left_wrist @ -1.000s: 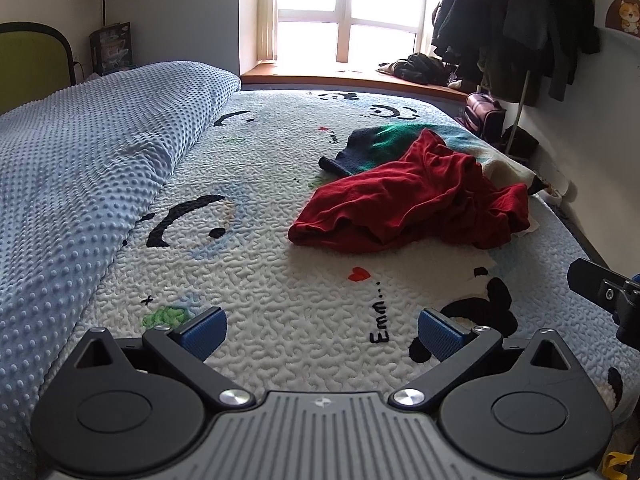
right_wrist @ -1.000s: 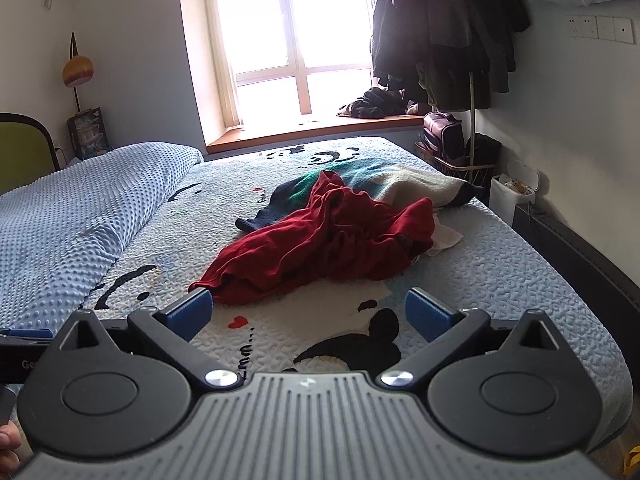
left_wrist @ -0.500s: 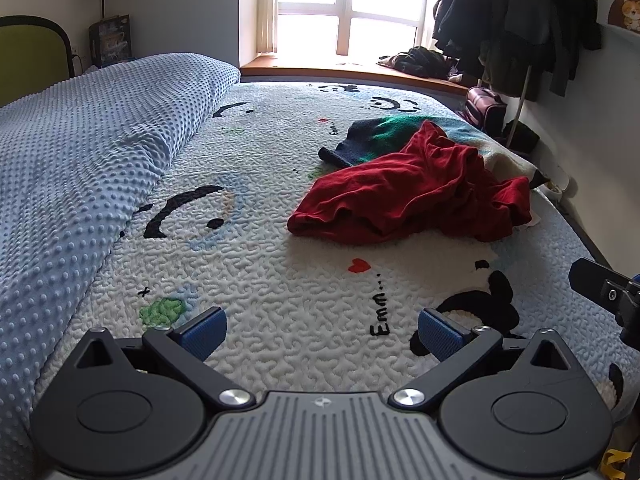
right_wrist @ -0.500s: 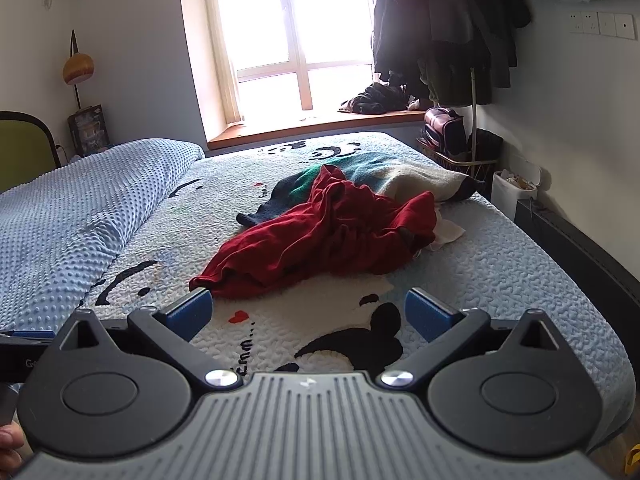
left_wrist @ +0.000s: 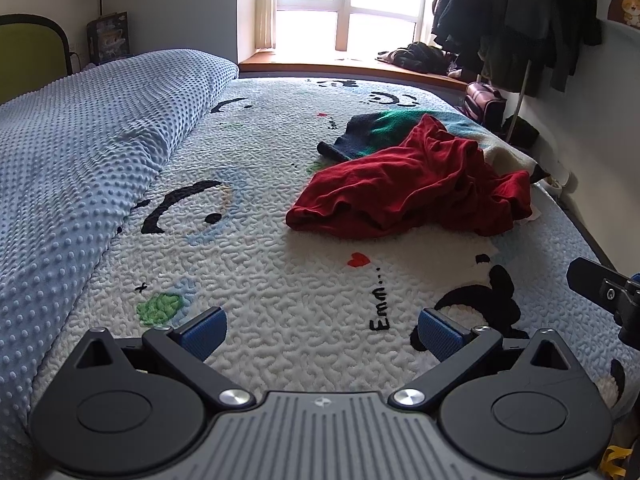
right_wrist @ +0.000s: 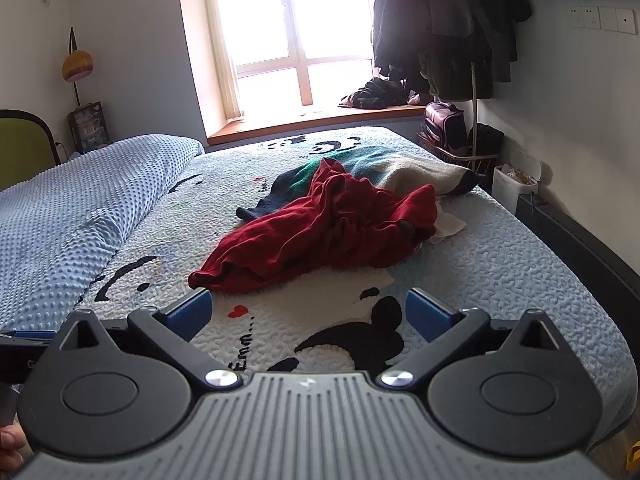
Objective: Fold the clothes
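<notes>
Dark red crumpled cotton garment (left_wrist: pixel 412 190) (right_wrist: pixel 320 232): lies in a heap on the white quilted bed cover with panda print (left_wrist: pixel 280 280) (right_wrist: pixel 500 256), partly atop a navy, green and cream knitted sweater (left_wrist: pixel 372 130) (right_wrist: pixel 400 168). Left tongs (left_wrist: pixel 320 330): spread wide, holding nothing, well short of the garment. Right tongs (right_wrist: pixel 308 314): spread wide, holding nothing, left pad near the garment's hem. Pale blue dotted blanket (left_wrist: pixel 80 152) (right_wrist: pixel 72 208): along the bed's left side.

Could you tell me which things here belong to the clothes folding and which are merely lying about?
Job:
red garment
green and navy garment beneath it
left gripper, open
right gripper, open

Lying about:
blue dotted blanket
hanging coats
lamp
bag
</notes>
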The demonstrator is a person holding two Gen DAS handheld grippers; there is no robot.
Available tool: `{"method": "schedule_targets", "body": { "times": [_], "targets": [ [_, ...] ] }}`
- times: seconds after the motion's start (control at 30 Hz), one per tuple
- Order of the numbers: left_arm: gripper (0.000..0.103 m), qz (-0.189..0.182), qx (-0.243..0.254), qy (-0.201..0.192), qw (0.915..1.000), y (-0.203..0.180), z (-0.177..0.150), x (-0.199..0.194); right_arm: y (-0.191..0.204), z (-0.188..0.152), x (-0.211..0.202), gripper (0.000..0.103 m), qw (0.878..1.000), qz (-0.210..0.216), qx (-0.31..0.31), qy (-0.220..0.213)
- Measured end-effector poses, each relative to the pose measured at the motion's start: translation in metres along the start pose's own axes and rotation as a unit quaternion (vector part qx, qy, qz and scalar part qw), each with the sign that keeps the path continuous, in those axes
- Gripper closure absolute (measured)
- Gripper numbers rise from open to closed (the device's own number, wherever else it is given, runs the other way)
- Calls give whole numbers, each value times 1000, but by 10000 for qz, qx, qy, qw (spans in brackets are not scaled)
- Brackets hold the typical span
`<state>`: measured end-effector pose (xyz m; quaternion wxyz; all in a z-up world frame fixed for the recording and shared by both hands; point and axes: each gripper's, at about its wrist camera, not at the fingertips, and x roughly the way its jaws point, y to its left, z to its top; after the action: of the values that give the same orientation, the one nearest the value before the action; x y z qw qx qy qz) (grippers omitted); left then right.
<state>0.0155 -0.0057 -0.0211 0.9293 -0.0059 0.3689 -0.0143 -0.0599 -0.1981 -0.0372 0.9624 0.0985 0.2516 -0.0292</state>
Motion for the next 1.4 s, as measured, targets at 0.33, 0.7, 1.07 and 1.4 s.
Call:
{"method": "schedule_targets", "body": {
  "times": [0.33,0.7,1.07,1.4],
  "targets": [
    [0,-10,-1,41,10000,0,-2,4,-1,-1,3,0,10000,0,13,45],
    [0,-26,20,87,10000,0,-4,10,-1,-3,8,0,9999,-50,6,100],
    [8,-117,589,-496,9970,-14,19,67,-19,20,71,3,9997,-238,19,-95],
    [69,-376,1506,-674,9856,-32,47,200,-44,49,203,62,9972,318,389,557]
  ]
}}
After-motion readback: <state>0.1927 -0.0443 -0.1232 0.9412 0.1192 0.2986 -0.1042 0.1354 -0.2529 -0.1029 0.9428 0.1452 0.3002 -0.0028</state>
